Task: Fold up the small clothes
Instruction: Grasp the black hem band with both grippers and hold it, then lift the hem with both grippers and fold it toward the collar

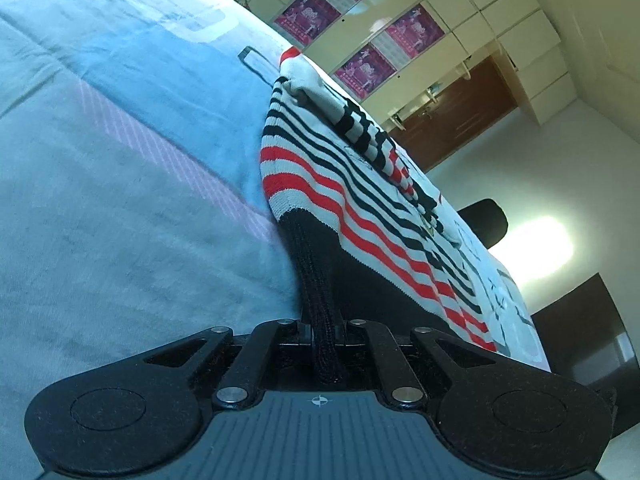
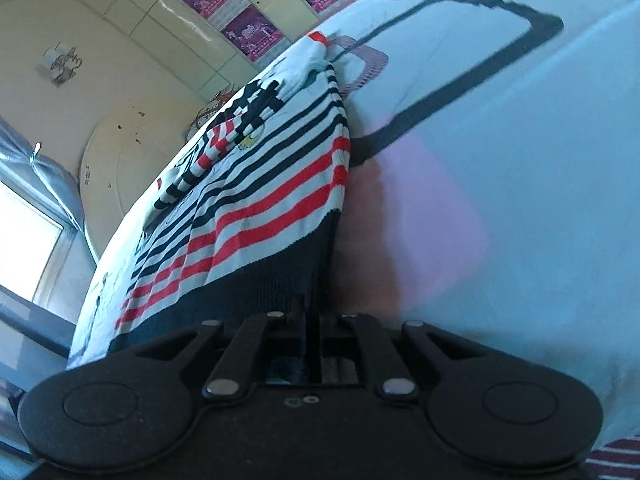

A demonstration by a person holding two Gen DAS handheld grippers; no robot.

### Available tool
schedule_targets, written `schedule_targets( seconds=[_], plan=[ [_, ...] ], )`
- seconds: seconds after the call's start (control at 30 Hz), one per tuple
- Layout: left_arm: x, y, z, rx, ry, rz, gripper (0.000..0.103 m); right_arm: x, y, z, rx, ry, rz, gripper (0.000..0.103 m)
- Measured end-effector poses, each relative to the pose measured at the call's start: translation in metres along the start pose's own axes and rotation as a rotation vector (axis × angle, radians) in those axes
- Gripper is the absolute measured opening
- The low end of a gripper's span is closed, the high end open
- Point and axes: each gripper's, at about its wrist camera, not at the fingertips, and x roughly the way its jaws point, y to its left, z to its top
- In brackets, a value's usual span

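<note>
A small knitted sweater (image 1: 344,200) with red, black and white stripes and a black ribbed hem lies on a pale blue bedsheet (image 1: 120,160). My left gripper (image 1: 322,328) is shut on the black hem at one corner. In the right wrist view the same sweater (image 2: 260,200) spreads away from me, and my right gripper (image 2: 310,320) is shut on the black hem at the other corner. A sleeve lies folded across the sweater's upper part in both views.
The bedsheet (image 2: 500,160) carries dark outlined rectangles and a pink patch. Beyond the bed are cream cabinets with purple posters (image 1: 360,68), a brown door (image 1: 460,128), a dark chair back (image 1: 488,220) and a window (image 2: 28,240).
</note>
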Motion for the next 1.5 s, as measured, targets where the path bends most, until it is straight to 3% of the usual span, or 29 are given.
schedule_targets(
  seconds=[0.17, 0.47, 0.97, 1.23, 1.5],
  plan=[
    [0.002, -0.006, -0.002, 0.042, 0.015, 0.04, 0.004, 0.007, 0.002, 0.001, -0.023, 0.021, -0.027, 0.006],
    [0.001, -0.007, -0.006, 0.033, -0.002, 0.044, 0.004, 0.009, 0.0, 0.003, 0.005, 0.033, -0.017, 0.006],
    [-0.013, -0.026, 0.005, 0.091, -0.041, 0.038, 0.004, -0.008, 0.015, 0.011, -0.049, -0.038, -0.003, 0.006],
    [-0.03, -0.047, 0.042, 0.104, -0.158, -0.027, 0.004, -0.028, 0.043, 0.045, -0.126, -0.169, 0.026, 0.006],
    [-0.017, -0.084, 0.098, 0.178, -0.249, -0.068, 0.004, -0.029, 0.08, 0.094, -0.254, -0.248, 0.038, 0.006]
  ],
)
